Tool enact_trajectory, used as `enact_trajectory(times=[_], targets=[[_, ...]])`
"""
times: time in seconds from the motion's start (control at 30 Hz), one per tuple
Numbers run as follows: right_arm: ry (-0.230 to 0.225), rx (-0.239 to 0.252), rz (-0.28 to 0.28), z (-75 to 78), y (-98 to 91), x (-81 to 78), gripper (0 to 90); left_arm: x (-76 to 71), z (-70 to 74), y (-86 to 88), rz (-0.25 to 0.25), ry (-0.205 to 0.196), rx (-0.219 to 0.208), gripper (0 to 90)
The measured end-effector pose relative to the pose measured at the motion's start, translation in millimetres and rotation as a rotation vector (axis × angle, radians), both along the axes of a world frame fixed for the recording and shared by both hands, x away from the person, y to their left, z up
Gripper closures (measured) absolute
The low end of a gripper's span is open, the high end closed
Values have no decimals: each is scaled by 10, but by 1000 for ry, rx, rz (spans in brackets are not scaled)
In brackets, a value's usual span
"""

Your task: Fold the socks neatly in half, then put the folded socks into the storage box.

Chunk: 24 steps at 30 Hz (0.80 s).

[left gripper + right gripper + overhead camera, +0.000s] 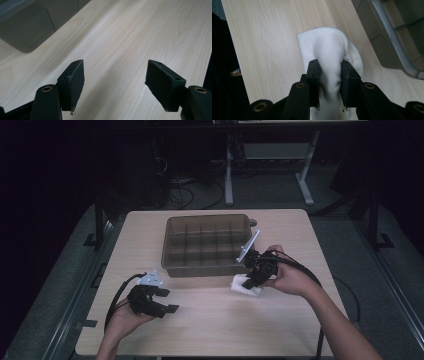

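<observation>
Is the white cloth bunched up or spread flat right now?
Bunched up. The white cloth bulges in a rounded wad, pinched between the right gripper pads beside the divided bin.

the high view is dim, its surroundings nearly black, with the table [210, 320] lit from above. both gripper views are brighter and fairly sharp, with soft shadows on the wood.

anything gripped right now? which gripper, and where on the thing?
Right gripper pinches the white cloth by a bunched fold near its middle. Left gripper is open, holding nothing.
</observation>
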State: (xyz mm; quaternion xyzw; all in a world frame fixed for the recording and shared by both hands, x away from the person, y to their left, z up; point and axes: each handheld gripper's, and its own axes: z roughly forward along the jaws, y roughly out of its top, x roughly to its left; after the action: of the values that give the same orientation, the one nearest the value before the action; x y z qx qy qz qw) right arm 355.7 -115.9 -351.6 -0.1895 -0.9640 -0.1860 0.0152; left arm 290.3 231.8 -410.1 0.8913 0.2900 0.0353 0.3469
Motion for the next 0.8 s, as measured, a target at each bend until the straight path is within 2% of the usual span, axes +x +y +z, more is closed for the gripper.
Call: enact_trajectory(times=[0.57, 0.8], targets=[[-3, -17, 2, 142, 22, 123, 716, 26, -11, 36, 4, 6, -1, 310], [-8, -6, 0, 204, 16, 148, 716, 15, -3, 50, 13, 5, -11, 309]])
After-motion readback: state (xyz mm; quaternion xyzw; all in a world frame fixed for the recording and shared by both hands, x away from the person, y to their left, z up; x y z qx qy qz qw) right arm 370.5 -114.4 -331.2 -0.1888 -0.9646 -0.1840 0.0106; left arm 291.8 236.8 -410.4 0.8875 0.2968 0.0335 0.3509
